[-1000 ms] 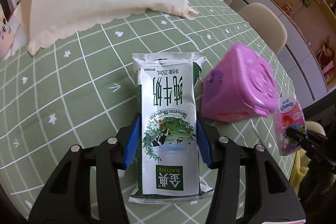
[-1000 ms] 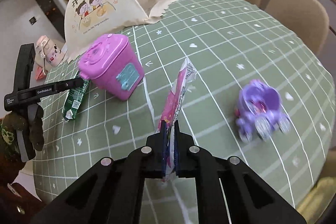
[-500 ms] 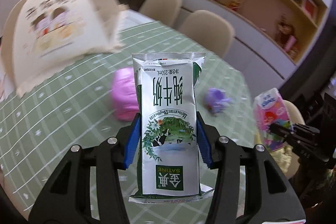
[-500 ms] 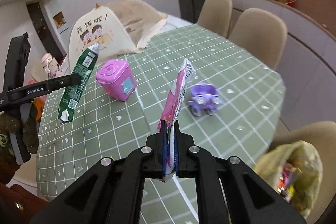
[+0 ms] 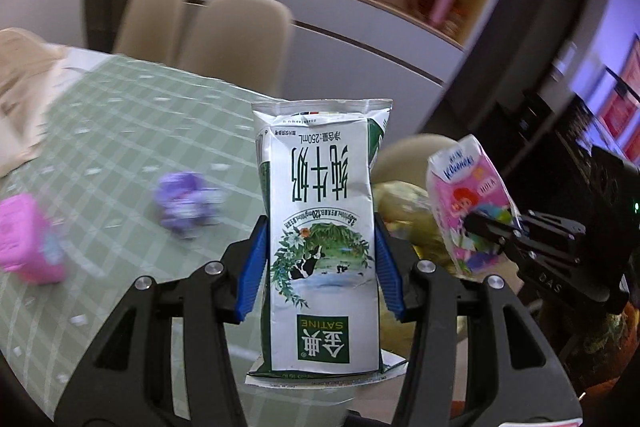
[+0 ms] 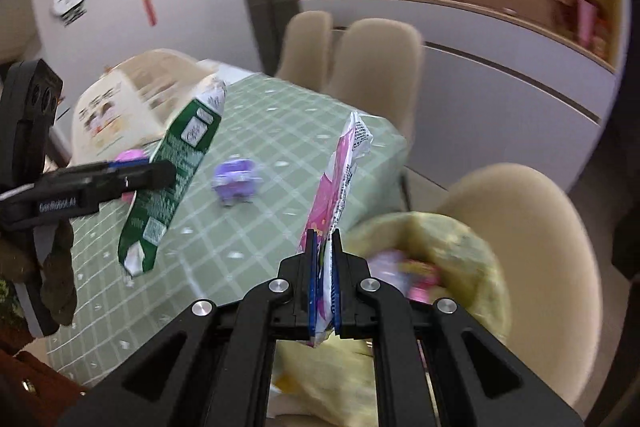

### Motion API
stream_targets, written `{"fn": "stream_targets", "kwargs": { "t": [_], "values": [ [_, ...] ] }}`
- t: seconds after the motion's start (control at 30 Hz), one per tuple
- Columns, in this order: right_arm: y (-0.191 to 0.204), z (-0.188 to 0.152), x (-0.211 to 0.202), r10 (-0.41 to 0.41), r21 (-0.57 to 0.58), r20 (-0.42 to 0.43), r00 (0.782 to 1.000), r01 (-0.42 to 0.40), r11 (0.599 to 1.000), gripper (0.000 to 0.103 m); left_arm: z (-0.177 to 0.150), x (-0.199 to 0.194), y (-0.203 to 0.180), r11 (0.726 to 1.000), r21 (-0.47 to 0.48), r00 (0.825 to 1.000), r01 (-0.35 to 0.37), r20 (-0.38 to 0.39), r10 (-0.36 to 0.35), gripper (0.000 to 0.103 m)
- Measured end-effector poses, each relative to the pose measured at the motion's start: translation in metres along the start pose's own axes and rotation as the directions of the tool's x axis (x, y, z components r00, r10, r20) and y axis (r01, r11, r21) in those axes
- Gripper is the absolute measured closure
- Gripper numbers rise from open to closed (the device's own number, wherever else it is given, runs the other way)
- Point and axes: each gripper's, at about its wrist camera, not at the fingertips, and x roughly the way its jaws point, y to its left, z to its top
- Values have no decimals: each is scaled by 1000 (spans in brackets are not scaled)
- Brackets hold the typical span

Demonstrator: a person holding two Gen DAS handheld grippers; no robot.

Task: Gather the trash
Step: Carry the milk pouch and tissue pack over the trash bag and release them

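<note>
Left gripper (image 5: 320, 267): fingers clamped on the milk pouch (image 5: 322, 227), which is held upright, print upside down.
Right gripper (image 6: 324, 283): fingers pinched on the pink wrapper (image 6: 336, 195), which is seen edge-on.
Yellow bag (image 6: 452, 247): seen at 4 o'clock of the wrapper, on a chair, off the worktop (image 6: 256, 131).
Purple toy (image 6: 236, 181): left on the worktop.

Two grippers, left (image 5: 320, 267) and right (image 6: 324, 287), carry one pouch each: a milk pouch (image 5: 320, 227) and a pink wrapper (image 6: 340, 187). One purple toy car (image 6: 236, 183) at ten o'clock, one pink bin (image 5: 28, 247), three chairs (image 6: 376, 59).
</note>
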Motion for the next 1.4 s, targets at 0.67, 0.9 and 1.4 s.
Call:
{"fn": "stream_targets", "kwargs": {
  "t": [0.67,0.9,1.4],
  "values": [
    [-118,-45,4,-78,145,-29,997,82,986,95,0,158,-92,980,37,960,193,-212,-181,18],
    [-98,-47,43,57,164,-88,994,-42,986,95,-2,129,-62,994,2,982,106,-154,-105,14],
    [-63,-74,156,166,189,-357,919,-103,977,95,-25,32,9,973,-101,978,-208,-21,207,14]
  ]
}}
